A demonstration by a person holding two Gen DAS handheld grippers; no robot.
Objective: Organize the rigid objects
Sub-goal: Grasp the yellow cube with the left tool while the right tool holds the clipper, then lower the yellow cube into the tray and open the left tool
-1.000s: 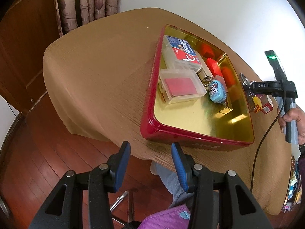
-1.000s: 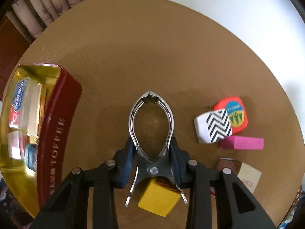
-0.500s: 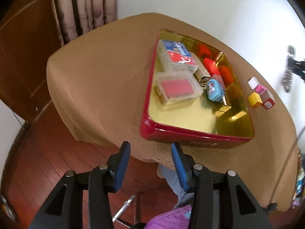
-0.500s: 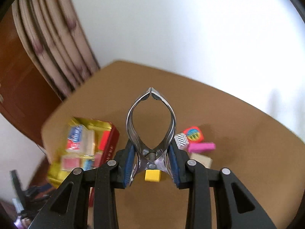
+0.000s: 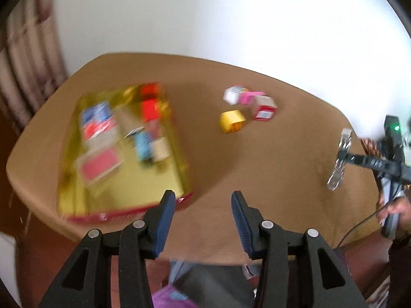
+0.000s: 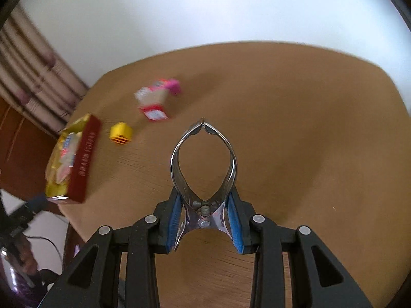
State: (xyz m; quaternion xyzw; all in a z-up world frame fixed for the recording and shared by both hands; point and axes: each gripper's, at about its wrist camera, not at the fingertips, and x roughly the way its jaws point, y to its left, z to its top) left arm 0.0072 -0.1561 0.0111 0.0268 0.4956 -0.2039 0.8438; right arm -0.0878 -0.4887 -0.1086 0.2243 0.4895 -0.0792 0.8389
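Observation:
My right gripper (image 6: 204, 211) is shut on a shiny metal nutcracker (image 6: 203, 159) and holds it above the brown table; it also shows at the right of the left wrist view (image 5: 339, 159). My left gripper (image 5: 203, 220) is open and empty over the table's near edge. A red tin with a gold inside (image 5: 177, 138) holds card boxes and small items on the left; it also shows in the right wrist view (image 6: 84, 161). A yellow cube (image 5: 232, 120) (image 6: 121, 134) lies between the tin and a cluster of small boxes (image 5: 264, 106) (image 6: 154, 102).
The round table is covered by a brown cloth (image 5: 269, 166) (image 6: 295, 128). A white wall stands behind it, with a curtain (image 6: 28, 71) at the left. Both views are blurred by motion.
Both grippers have swung to new viewpoints. The right gripper, still holding the nutcracker, moved away from the small boxes to the right side. The left gripper turned toward the table's middle.

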